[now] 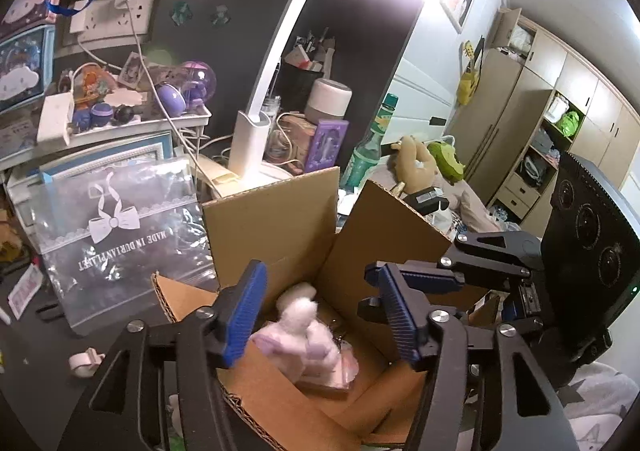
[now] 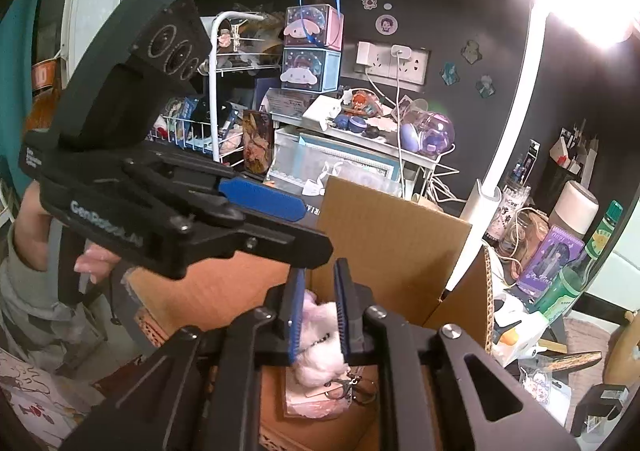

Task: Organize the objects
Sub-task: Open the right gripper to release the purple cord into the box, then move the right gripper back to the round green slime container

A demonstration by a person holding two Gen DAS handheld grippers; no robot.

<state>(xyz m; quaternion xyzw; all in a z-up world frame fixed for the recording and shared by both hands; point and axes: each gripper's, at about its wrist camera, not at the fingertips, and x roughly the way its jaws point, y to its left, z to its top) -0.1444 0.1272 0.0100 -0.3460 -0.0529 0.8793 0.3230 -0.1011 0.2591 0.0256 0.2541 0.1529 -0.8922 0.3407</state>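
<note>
An open cardboard box (image 1: pixel 276 211) stands on the dark desk, also in the right wrist view (image 2: pixel 392 235). A pink plush toy (image 1: pixel 308 335) lies in the box on a pink packet (image 1: pixel 340 375). My left gripper (image 1: pixel 320 315) is open above the box, with the plush below and between its blue pads. In the right wrist view my right gripper (image 2: pixel 320 315) is over the box with its pads narrowly apart around the plush (image 2: pixel 320 339); a keychain clasp (image 2: pixel 344 383) shows below. I cannot tell if the pads press the plush. The right gripper (image 1: pixel 380 279) also shows in the left wrist view.
A clear zip bag with a bow print (image 1: pixel 120 235) leans left of the box. A white desk lamp (image 1: pixel 256 131), a green bottle (image 1: pixel 368 147), a purple box (image 1: pixel 328 143) and a cluttered white shelf (image 1: pixel 120 123) stand behind. Plush toys (image 1: pixel 424 167) lie to the right.
</note>
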